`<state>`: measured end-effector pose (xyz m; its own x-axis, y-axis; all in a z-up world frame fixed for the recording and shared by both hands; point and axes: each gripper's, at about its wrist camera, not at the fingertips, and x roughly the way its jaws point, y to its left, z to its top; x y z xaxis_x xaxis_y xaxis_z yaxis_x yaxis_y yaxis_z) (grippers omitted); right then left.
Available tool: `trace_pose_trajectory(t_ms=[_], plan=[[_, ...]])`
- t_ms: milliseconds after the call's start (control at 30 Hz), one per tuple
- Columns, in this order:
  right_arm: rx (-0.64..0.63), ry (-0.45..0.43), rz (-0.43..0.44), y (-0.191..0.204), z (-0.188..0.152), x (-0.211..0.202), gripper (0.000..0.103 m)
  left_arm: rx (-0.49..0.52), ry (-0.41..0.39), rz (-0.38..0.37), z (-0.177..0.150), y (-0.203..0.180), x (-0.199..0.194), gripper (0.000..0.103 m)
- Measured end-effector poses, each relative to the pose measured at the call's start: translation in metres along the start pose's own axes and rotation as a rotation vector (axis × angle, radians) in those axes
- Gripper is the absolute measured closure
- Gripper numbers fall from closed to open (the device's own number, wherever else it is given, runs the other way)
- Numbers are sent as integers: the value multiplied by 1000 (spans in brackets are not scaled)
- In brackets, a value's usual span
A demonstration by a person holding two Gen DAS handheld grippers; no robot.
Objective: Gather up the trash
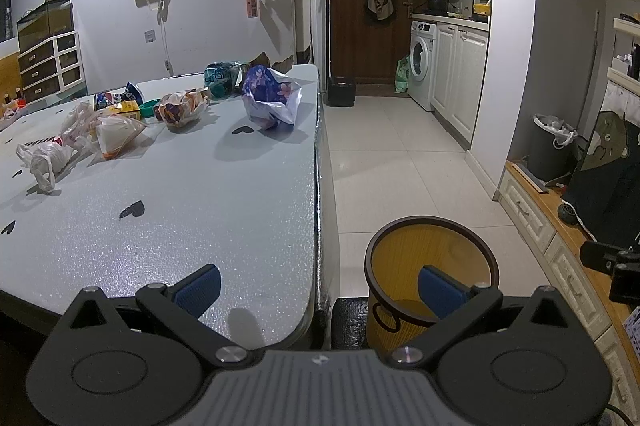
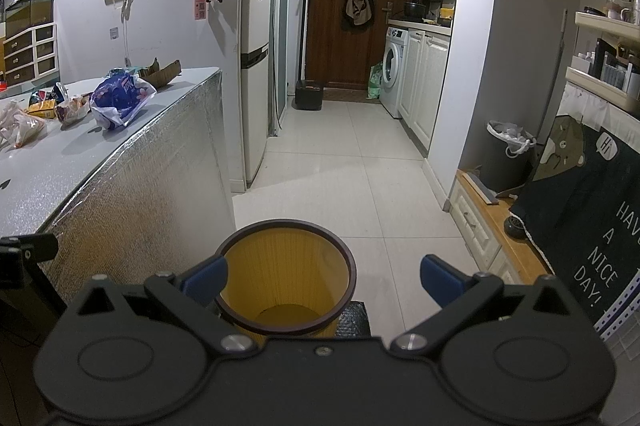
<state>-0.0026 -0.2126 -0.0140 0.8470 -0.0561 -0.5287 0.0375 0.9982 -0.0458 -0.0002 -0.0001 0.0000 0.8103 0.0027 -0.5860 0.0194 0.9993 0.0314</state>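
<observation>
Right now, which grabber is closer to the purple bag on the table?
Left. The left gripper hangs over the table's near corner, the purple bag ahead across the tabletop. The right gripper is off the table, above the yellow bin.
</observation>
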Motion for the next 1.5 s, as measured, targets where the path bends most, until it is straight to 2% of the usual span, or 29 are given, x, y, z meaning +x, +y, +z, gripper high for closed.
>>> trace_pose_trajectory(t_ms=[1500], plan=[[0, 6, 0, -1, -4, 2, 0, 0, 1, 1, 1, -2, 0, 0]])
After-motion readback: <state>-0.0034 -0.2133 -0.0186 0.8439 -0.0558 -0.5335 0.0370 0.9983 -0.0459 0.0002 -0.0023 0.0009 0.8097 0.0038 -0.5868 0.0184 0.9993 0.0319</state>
